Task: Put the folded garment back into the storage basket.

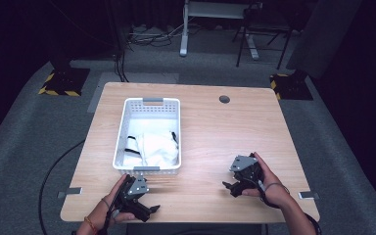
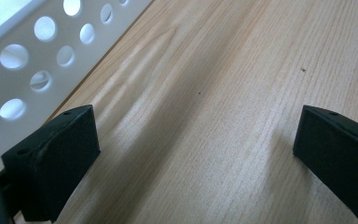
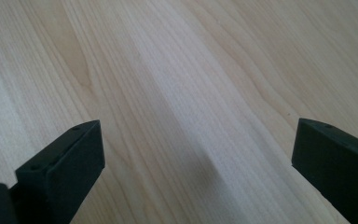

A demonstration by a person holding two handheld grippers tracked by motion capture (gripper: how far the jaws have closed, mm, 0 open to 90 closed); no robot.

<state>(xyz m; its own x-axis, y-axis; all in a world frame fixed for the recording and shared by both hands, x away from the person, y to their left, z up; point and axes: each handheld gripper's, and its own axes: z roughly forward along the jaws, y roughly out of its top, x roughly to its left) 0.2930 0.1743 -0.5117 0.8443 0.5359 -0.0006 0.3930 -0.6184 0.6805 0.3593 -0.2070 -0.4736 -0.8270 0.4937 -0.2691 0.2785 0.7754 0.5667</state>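
So the biggest thing here is the wooden table. On its left part sits one white basket with round holes in its walls. Inside the basket lies white cloth with some black bits on it. It is all bunched up, so I cannot tell if it is one piece or more.

Two hands hold two grippers near the front edge of the table. The left gripper rests just in front of the basket. In the left gripper view its two black jaws stand wide apart, with only bare wood between them and the basket wall close by on one side. The right gripper is off to the right, well apart from the basket. In the right gripper view its jaws are wide apart too, and they hold nothing.

It looks like the next job is to pick the cloth out of the basket. To do that well, the left gripper should lift up over the near wall of the basket, not bump it, since the basket is light and may slide. Then it should go down on a raised fold of the cloth and close on plenty of it, so it does not slip. The right gripper could hold the basket still, or wait to take the other end.

The count: one table, one basket, one heap of cloth, two grippers, two hands.
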